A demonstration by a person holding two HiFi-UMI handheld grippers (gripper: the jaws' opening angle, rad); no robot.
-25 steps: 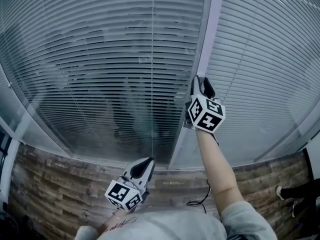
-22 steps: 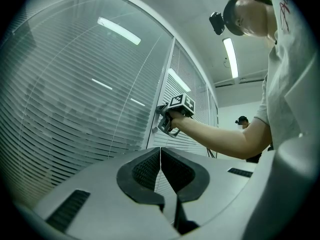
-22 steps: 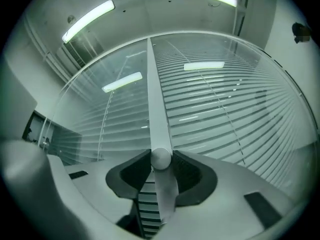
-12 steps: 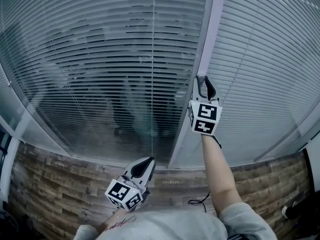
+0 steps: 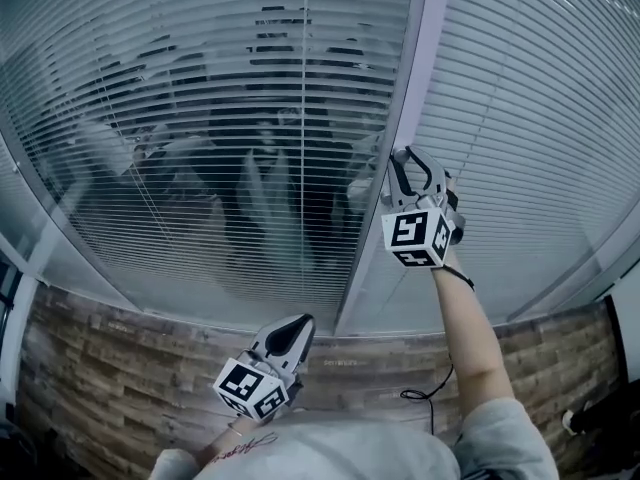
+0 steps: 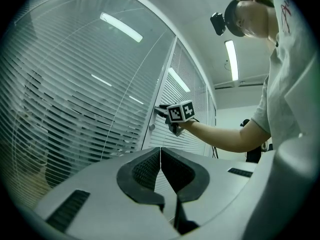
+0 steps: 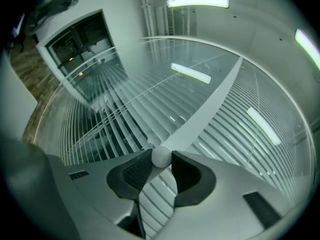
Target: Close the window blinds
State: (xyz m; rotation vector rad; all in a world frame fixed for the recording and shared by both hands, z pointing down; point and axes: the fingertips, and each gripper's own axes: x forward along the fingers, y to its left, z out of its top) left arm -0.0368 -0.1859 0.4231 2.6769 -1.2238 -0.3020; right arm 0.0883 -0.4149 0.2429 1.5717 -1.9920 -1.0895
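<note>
**Item 1: white horizontal-slat window blinds (image 5: 200, 98).** They are being shown behind glass panes (image 6: 100, 59), filling the upper two thirds of the head view on both sides of a pale lilac upright post (image 5: 428, 38). In the left panel the slats are being held tilted apart, and dark shapes are being seen through the gaps at upper centre. In the right panel the slats are being read as a pale, nearly unbroken sheet.

**Item 2: right gripper (image 5: 412, 156).** It is being held up against the post at centre right of the head view, on an outstretched forearm (image 5: 468, 318). Its jaws have just been closing. A small round white knob (image 7: 161, 156) is being pinched between the tips of the dark ribbed pads. In the right gripper view the knob is being seen at lower centre, right at the foot of the post.

**Item 3: left gripper (image 5: 296, 323).** It is being kept low at bottom centre of the head view, close to the person's chest and well apart from the blinds. Its jaws are being pressed together tip to tip, with nothing held between them.

**Item 4: brown wood-plank floor (image 5: 100, 368).** It is being shown along the bottom band of the head view, below the glass.

**Item 5: thin black cable (image 5: 425, 396).** It is being seen looping beside the forearm at lower right of the head view.
</note>
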